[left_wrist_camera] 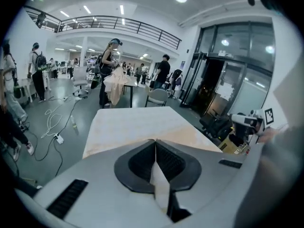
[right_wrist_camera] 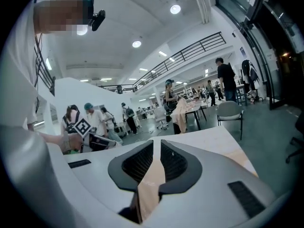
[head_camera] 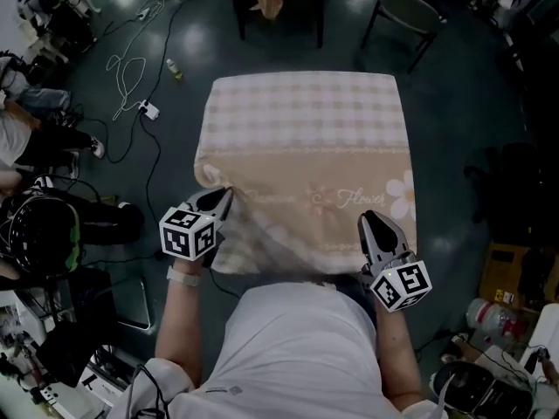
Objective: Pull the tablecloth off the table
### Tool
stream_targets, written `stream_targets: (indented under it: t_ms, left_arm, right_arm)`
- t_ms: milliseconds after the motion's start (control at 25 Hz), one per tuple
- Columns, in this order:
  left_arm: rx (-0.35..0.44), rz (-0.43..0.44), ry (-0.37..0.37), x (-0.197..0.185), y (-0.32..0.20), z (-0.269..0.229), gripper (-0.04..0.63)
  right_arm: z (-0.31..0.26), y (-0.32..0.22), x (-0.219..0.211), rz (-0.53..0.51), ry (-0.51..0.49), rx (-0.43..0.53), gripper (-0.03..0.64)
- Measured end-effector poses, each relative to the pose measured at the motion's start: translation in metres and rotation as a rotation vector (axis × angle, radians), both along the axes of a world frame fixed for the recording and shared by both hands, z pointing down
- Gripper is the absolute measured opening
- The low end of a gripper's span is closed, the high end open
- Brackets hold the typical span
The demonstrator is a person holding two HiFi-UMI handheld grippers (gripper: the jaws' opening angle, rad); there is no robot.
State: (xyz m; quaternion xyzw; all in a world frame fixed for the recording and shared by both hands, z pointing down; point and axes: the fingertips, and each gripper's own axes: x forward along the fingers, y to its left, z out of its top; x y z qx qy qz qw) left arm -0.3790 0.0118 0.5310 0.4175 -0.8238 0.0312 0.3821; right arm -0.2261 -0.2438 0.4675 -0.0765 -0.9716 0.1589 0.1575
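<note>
The tablecloth lies spread over the table, pale check on its far half and a beige band with a flower print on its near half. Its far edge lies flat and square, while its near edge is lifted off the top and drawn toward the person's body. The left gripper is closed on the near-left part of that edge. In the left gripper view a thin fold of cloth stands pinched between the two dark pads and runs back through the jaws. The cloth is bunched and rumpled around this grip. The right gripper is likewise clamped on the near-right part of the edge, with a beige fold squeezed between its pads and hanging down behind them. Between the two grippers the cloth sags in a loose fold in front of the person's shirt. Beyond the table stand a grey chair and a dark table, and cables trail over the floor at the left.
</note>
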Motion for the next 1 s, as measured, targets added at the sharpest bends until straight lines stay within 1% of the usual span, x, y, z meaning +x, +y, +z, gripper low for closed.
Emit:
stream_targets:
  t_ms: [160, 320, 400, 520, 640, 800, 1000]
  left_arm:
    - [0.052, 0.037, -0.053, -0.047, 0.000, -0.008, 0.011]
    - [0.109, 0.096, -0.097, -0.092, -0.007, -0.015, 0.011]
    - [0.131, 0.129, -0.117, -0.109, -0.018, -0.020, 0.011]
    - [0.143, 0.209, -0.138, -0.121, -0.049, -0.029, 0.011]
    - [0.156, 0.291, -0.147, -0.128, -0.086, -0.033, 0.011]
    - [0.203, 0.333, -0.167, -0.143, -0.128, -0.043, 0.011]
    - [0.207, 0.410, -0.193, -0.150, -0.179, -0.042, 0.012]
  right_arm:
    - [0.007, 0.017, 0.009, 0.094, 0.005, 0.022, 0.029]
    - [0.014, 0.040, 0.016, 0.182, 0.007, 0.048, 0.029]
    - [0.017, 0.047, 0.020, 0.212, 0.009, 0.056, 0.029]
    - [0.019, 0.048, 0.032, 0.264, 0.014, 0.072, 0.029]
    - [0.017, 0.047, 0.048, 0.340, 0.026, 0.087, 0.029]
    - [0.020, 0.048, 0.067, 0.417, 0.045, 0.092, 0.029]
    - [0.022, 0.053, 0.090, 0.494, 0.053, 0.103, 0.029]
